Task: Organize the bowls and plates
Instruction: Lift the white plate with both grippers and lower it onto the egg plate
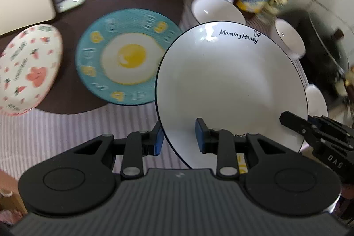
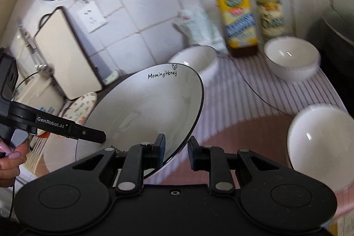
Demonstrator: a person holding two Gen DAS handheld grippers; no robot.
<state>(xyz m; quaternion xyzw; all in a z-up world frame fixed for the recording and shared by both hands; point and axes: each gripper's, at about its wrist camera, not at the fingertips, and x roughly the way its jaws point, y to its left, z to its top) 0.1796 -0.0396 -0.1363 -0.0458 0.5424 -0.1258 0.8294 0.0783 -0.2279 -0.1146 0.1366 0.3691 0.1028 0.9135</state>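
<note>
A white plate [image 1: 230, 85] with a black rim and "Morning Honey" lettering hangs tilted above the striped cloth. My left gripper [image 1: 179, 138] is shut on its near-left rim, one blue pad under it and one on its face. From the lower right, a black finger of my right gripper [image 1: 294, 123] reaches the plate's edge. In the right wrist view the same plate [image 2: 143, 103] sits with its near rim between the pads of my right gripper [image 2: 177, 150], which is shut on it. The left gripper [image 2: 97, 136] grips from the left, held by a hand [image 2: 11, 158].
A teal fried-egg plate [image 1: 124, 56] and a pink-patterned plate [image 1: 28, 68] lie on a dark mat to the left. Three white bowls [image 2: 194, 59] [image 2: 292, 59] [image 2: 320, 143] stand on the striped cloth [image 2: 232, 90]. Two bottles [image 2: 239, 14] and a cutting board [image 2: 66, 52] line the tiled wall.
</note>
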